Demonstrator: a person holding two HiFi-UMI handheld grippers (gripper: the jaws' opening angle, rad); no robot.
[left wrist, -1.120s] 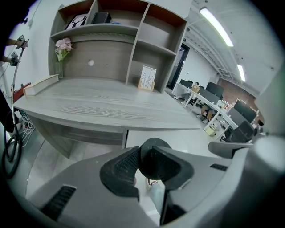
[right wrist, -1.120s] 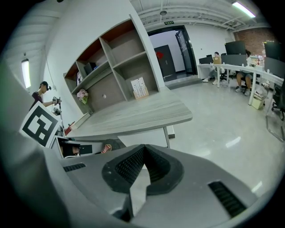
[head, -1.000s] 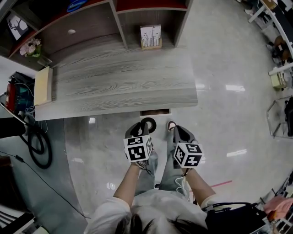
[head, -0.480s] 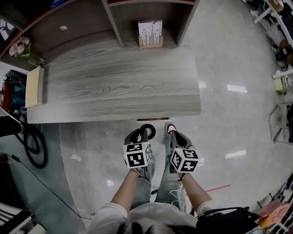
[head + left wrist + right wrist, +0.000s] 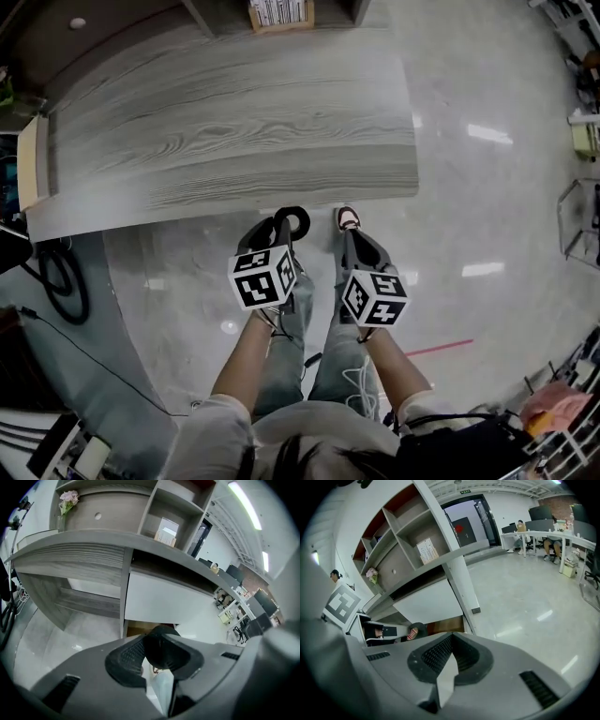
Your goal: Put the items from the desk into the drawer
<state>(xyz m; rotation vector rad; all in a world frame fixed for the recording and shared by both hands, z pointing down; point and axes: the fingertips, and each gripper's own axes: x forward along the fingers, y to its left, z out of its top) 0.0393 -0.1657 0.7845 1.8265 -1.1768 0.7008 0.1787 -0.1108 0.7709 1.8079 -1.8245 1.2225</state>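
Observation:
A black ring-shaped item (image 5: 296, 221) sits between the jaws of my left gripper (image 5: 285, 227), which is shut on it just below the front edge of the grey wood-grain desk (image 5: 234, 122). In the left gripper view the black item (image 5: 161, 645) fills the gap between the pads. Under the desk an open drawer (image 5: 140, 629) shows its brown inside, also visible as the drawer (image 5: 446, 625) in the right gripper view. My right gripper (image 5: 348, 231) hangs beside the left, its pads (image 5: 440, 654) meeting with nothing between them. A small red and white thing (image 5: 348, 217) lies just past its tips.
A shelf unit stands at the desk's back with a printed box (image 5: 278, 11) in it. A pale wooden box (image 5: 31, 161) sits at the desk's left end, and black cables (image 5: 56, 281) coil on the floor there. Office desks and chairs (image 5: 543, 531) stand far right.
Both grippers have sunk lower in front of the desk edge, the left one still holding the black ring. The head view has leaned forward, so the desk fills more of it.

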